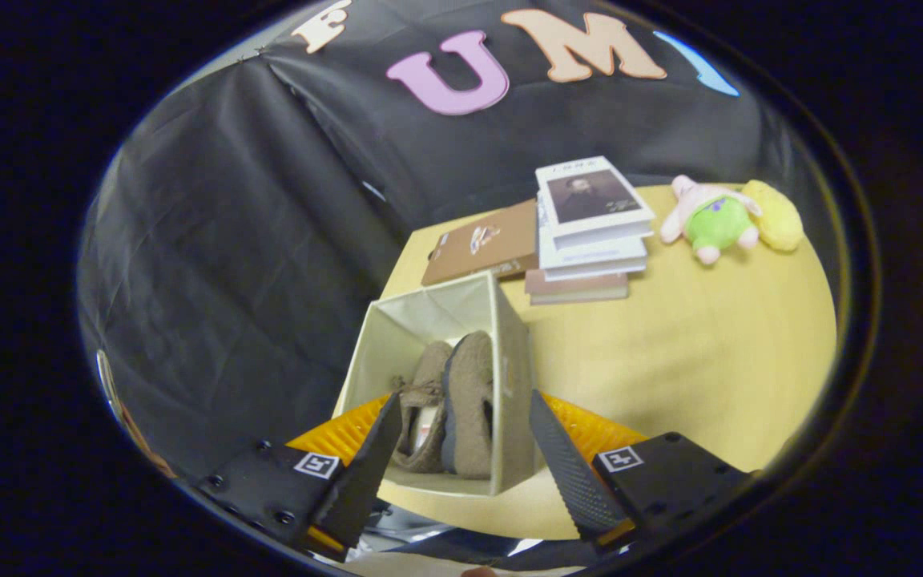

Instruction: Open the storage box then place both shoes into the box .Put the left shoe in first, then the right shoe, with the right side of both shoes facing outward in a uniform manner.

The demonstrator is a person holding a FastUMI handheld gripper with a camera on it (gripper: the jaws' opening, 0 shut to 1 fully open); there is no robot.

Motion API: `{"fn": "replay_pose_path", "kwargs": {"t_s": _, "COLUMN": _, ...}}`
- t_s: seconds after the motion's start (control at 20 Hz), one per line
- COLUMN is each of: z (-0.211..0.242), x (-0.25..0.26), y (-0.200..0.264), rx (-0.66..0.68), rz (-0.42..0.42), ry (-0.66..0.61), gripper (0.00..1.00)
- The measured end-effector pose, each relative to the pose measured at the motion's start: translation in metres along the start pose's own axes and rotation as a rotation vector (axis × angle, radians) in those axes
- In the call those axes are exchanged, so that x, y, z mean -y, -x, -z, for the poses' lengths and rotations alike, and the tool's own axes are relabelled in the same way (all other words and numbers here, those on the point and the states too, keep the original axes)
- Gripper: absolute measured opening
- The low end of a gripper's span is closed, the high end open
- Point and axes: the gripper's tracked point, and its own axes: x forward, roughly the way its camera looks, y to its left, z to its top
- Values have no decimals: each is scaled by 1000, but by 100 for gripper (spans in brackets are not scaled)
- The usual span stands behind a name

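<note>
Hovering over the near edge of the yellow tabletop (710, 353), the gripper (461, 457) has its fingers spread wide with nothing between the pads; both fingers stand apart from everything, one to each side of the storage box (429, 320).

Box: cream fabric, open at the top, sitting on the tabletop just ahead of the fingers, near the tabletop's left edge. The right finger (566, 473) overlaps the box's near right corner in this view (contact cannot be told).

Inside: two brown fuzzy shoes, side by side and touching, lying lengthwise from near to far. The left one (423, 401) shows a lace bow and a pale insole; the right one (471, 401) sits turned on edge against it, with a dark sole line between them.

Beyond the box: a brown flat lid (481, 244) lying on the far tabletop, just left of a stack of books (590, 232). Farther right, well apart from the box, a pink-and-green plush toy (710, 220) beside a yellow plush (774, 212).
</note>
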Motion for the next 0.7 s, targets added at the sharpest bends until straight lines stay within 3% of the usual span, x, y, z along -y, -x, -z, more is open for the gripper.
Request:
{"fn": "replay_pose_path", "kwargs": {"t_s": 0.35, "z": -98, "x": 102, "y": 71, "rx": 486, "rz": 159, "ry": 95, "gripper": 100}}
{"fn": "replay_pose_path", "kwargs": {"t_s": 0.45, "z": -123, "x": 130, "y": 97, "rx": 625, "rz": 243, "ry": 152, "gripper": 100}}
{"fn": "replay_pose_path", "kwargs": {"t_s": 0.7, "z": -175, "x": 162, "y": 159, "rx": 910, "rz": 362, "ry": 254, "gripper": 100}}
